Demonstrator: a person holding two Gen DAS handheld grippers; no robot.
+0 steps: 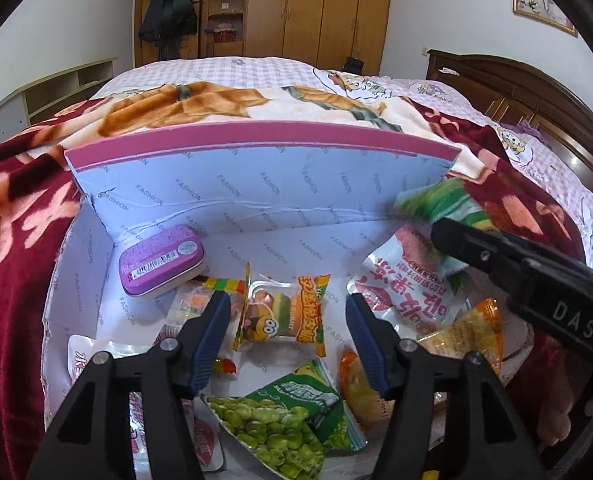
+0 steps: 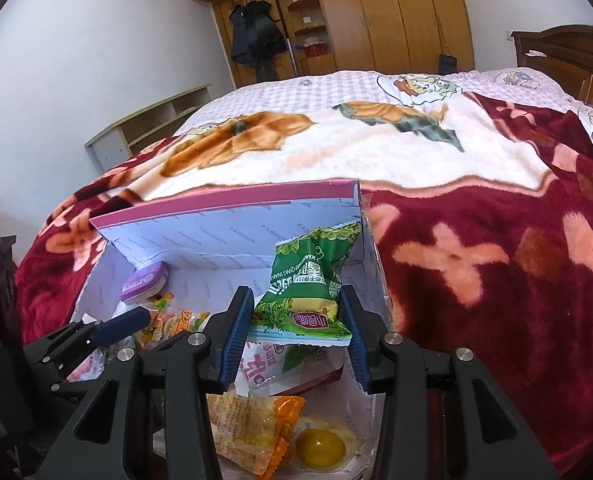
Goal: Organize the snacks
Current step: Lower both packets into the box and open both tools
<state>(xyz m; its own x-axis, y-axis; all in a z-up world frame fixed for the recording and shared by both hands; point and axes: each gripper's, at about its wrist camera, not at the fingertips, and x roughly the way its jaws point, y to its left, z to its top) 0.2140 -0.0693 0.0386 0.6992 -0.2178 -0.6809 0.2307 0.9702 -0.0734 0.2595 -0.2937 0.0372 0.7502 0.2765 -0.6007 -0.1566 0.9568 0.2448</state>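
Observation:
A white cardboard box (image 1: 256, 184) with a pink rim lies on the bed and holds several snack packets. My left gripper (image 1: 288, 320) hangs open over it. A burger gummy packet (image 1: 284, 316) lies flat in the box between its blue pads, and neither pad presses on it. My right gripper (image 2: 296, 300) is shut on a green pea packet (image 2: 308, 280), held upright above the box's (image 2: 216, 236) right end. In the left wrist view that packet (image 1: 440, 200) shows blurred at the right. A purple tin (image 1: 160, 264) rests in the far left corner.
In the box also lie a second green pea packet (image 1: 280, 420), a white and red packet (image 1: 408, 292), an orange packet (image 2: 248, 428) and a clear pack with a yellow centre (image 2: 320, 448). A red floral blanket (image 2: 476, 264) surrounds the box. A wardrobe (image 2: 396, 12) stands behind the bed.

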